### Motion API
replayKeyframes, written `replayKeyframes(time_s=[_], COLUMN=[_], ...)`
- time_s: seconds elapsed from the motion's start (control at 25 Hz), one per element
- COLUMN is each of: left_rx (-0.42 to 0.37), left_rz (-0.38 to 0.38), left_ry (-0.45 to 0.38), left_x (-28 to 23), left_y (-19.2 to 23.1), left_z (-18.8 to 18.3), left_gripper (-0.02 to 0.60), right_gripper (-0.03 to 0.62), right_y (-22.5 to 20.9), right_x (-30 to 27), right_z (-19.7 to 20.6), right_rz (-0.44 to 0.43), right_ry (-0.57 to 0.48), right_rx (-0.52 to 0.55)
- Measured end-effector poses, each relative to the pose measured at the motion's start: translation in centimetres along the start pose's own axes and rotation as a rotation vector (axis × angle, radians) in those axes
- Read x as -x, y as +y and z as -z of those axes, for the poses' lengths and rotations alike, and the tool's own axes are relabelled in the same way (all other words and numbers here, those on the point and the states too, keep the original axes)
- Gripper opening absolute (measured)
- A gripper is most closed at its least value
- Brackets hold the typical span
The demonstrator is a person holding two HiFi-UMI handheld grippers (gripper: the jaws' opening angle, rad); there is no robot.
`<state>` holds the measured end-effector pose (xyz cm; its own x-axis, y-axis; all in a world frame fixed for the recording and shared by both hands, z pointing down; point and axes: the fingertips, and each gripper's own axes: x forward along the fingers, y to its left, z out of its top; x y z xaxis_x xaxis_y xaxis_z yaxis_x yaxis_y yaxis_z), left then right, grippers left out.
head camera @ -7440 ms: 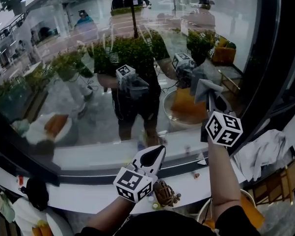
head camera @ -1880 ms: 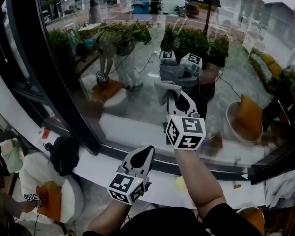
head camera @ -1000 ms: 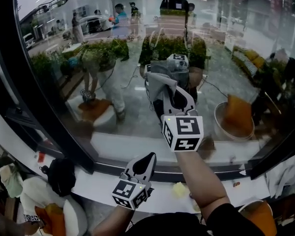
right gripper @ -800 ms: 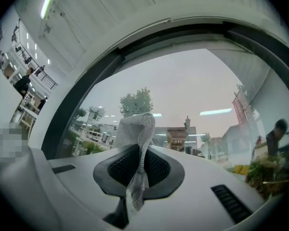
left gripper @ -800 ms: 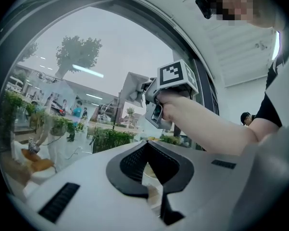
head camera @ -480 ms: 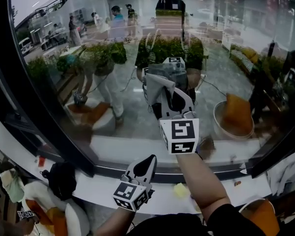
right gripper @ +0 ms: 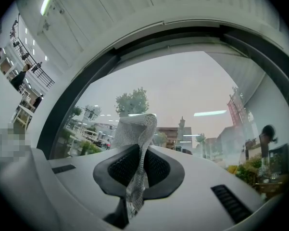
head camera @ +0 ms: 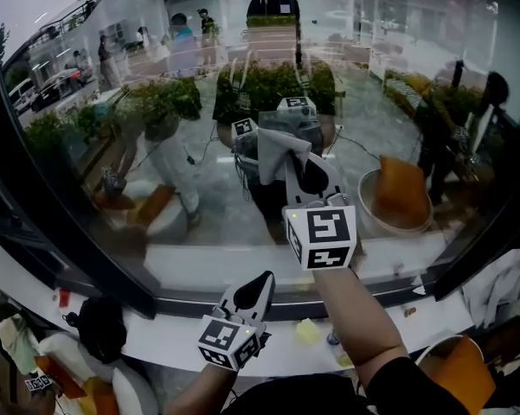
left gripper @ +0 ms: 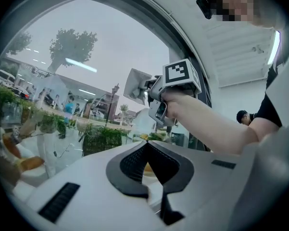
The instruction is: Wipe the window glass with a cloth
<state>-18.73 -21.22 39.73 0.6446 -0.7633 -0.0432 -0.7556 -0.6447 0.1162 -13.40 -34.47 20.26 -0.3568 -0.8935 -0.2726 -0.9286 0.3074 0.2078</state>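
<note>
A big curved window glass (head camera: 199, 145) fills the head view and shows reflections. My right gripper (head camera: 304, 173) is raised against the pane, shut on a grey mesh cloth (head camera: 277, 150) whose free end presses toward the glass. In the right gripper view the cloth (right gripper: 137, 129) sticks up from between the closed jaws of the right gripper (right gripper: 140, 165). My left gripper (head camera: 256, 290) hangs low near the sill, shut and holding nothing. The left gripper view shows the left gripper (left gripper: 148, 158) with tips together and, beyond it, the right gripper's marker cube (left gripper: 181, 74) with the cloth (left gripper: 136, 84).
A white sill (head camera: 199, 271) runs under the glass, with a black frame post (head camera: 43, 188) at left and another (head camera: 493, 223) at right. A yellow sponge (head camera: 304, 331) lies on the lower ledge. A black bag (head camera: 97, 325) sits at lower left, and an orange basket (head camera: 454, 379) at lower right.
My right gripper with the cloth has slid from right of the pane toward its middle and a little higher. The left gripper has stayed low by the sill.
</note>
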Motion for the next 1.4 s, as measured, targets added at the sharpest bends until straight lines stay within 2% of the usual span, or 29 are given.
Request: replayKeyframes(time_s=[0.28,0.8,1.04,1.4], left_rx=[0.003,0.01,0.0,-0.011], left_rz=[0.078,0.186,0.208,0.245], left_ry=[0.017,0.028,0.051,0.09], left_x=[-5.0,-9.2,-14.3,-19.1], left_y=[-5.4,-10.5,-17.4,-23.6], left_z=[0.6,1.0,2.0,3.7], left_gripper=[0.008,0.008,0.008,0.008], right_gripper=[0.041,0.041,0.041,0.041], right_y=[-8.3,-16.5,-25.6,-35.6], right_x=[3.0,6.7,11.0,15.7], right_z=[0.8,1.5,2.5,4.4], right_rz=[0.072,0.179,0.217,0.299], right_ry=[0.018,0.051,0.057,0.068], right_rx=[0.009,0.046,0.037,0.011])
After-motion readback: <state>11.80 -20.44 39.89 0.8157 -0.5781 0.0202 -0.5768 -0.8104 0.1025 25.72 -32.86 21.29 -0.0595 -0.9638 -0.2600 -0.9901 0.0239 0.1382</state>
